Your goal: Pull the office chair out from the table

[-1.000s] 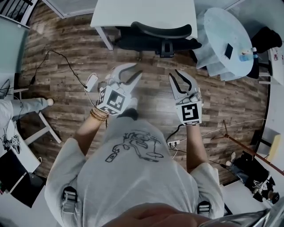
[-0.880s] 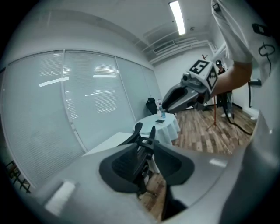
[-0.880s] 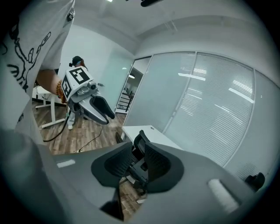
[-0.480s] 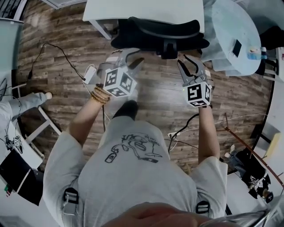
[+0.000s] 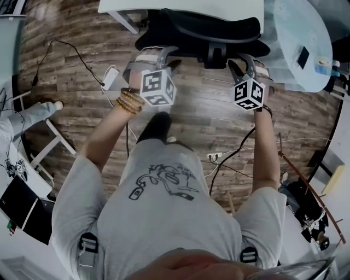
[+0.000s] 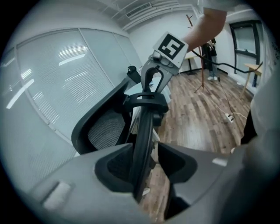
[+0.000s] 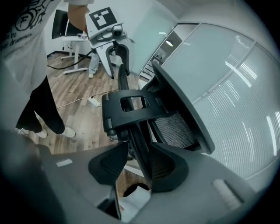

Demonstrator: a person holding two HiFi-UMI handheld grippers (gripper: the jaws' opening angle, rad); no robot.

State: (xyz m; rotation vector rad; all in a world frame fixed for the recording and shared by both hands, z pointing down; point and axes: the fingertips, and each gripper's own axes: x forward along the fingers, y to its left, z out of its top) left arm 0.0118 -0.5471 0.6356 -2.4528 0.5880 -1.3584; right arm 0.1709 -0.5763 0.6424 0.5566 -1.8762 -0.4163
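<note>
A black office chair (image 5: 202, 30) stands tucked under the white table (image 5: 180, 5) at the top of the head view. My left gripper (image 5: 165, 56) and right gripper (image 5: 241, 64) reach its backrest from behind, one at each side. In the left gripper view the jaws of the left gripper (image 6: 144, 153) are opening, with the black rim of the backrest (image 6: 142, 127) between them and gaps beside it. In the right gripper view the jaws of the right gripper (image 7: 139, 151) are opening too, straddling the rim (image 7: 138, 138). Neither gripper's pads press on the rim.
A round pale table (image 5: 306, 33) stands right of the chair. Cables, a power strip (image 5: 213, 157) and a white adapter (image 5: 109, 78) lie on the wood floor. A seated person's leg (image 5: 27, 117) shows at the left. A glass wall (image 6: 52, 78) is behind the table.
Both grippers have moved forward and down to the chair's backrest and rolled. Their jaws have spread and now straddle the backrest rim.
</note>
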